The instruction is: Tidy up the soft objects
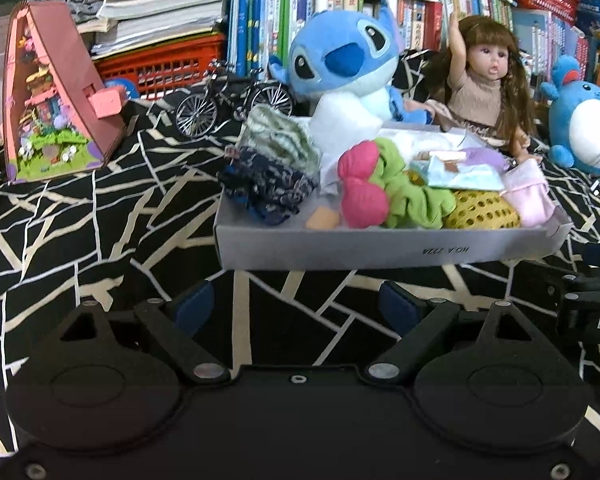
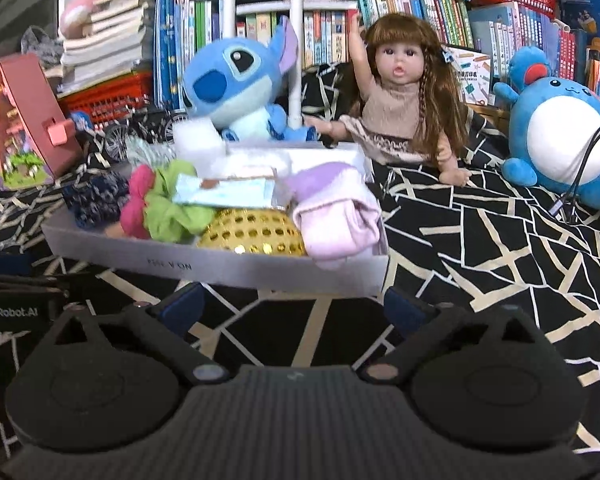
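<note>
A shallow grey box (image 1: pixel 380 246) (image 2: pixel 228 266) sits on the black patterned cloth, filled with soft items: a dark blue floral cloth (image 1: pixel 268 184), a green-striped cloth (image 1: pixel 278 140), a pink and green scrunchie (image 1: pixel 380 184) (image 2: pixel 160 204), a yellow dotted piece (image 1: pixel 480 212) (image 2: pixel 256 232) and a pale pink sock (image 1: pixel 528 196) (image 2: pixel 340 216). My left gripper (image 1: pixel 298 304) is open just in front of the box's near wall, nothing between its blue pads. My right gripper (image 2: pixel 294 304) is open too, close under the box's near right corner, holding nothing.
Behind the box sit a blue plush alien (image 1: pixel 340 60) (image 2: pixel 236 76), a long-haired doll (image 1: pixel 484 80) (image 2: pixel 400 100) and a round blue plush (image 2: pixel 560 128). A pink toy house (image 1: pixel 56 100), a miniature bicycle (image 1: pixel 228 100), a red crate (image 1: pixel 164 66) and bookshelves stand around.
</note>
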### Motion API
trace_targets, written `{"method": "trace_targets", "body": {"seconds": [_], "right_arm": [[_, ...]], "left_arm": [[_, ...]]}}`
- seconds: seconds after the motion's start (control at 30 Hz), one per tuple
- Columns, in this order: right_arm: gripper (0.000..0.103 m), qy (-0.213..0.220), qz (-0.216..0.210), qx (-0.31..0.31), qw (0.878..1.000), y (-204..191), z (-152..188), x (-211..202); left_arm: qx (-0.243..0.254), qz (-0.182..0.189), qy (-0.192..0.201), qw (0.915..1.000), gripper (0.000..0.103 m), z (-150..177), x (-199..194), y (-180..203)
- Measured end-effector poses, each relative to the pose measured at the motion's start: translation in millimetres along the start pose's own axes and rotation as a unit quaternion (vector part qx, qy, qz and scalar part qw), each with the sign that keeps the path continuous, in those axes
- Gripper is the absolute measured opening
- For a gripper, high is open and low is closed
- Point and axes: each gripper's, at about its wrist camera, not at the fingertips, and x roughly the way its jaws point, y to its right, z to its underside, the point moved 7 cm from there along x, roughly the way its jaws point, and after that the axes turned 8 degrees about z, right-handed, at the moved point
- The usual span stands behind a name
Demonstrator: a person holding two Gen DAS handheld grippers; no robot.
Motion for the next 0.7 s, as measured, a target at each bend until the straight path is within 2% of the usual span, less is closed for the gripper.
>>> {"method": "trace_targets", "body": {"seconds": [0.27,0.43,0.7], "right_arm": [[0.103,-0.019,0.006,-0.002,1.0,-1.0,7.7,9.6],[0.103,-0.041,0.007,-0.001,0.999,-1.4,12.5,15.8],[0.103,-0.048,0.012,-0.01,0.999,-3.6,14.6,17.7]], "left_arm": [[-0.008,-0.013,-0.012,0.9998,0.091,8.2,7.5,-5.5],[-0.006,-0.02,-0.011,0.9997,0.095,9.6,8.5,-5.9],[-0.017,-0.027,-0.016,0.9994,0.102,10.7,11.0,-10.5]]}}
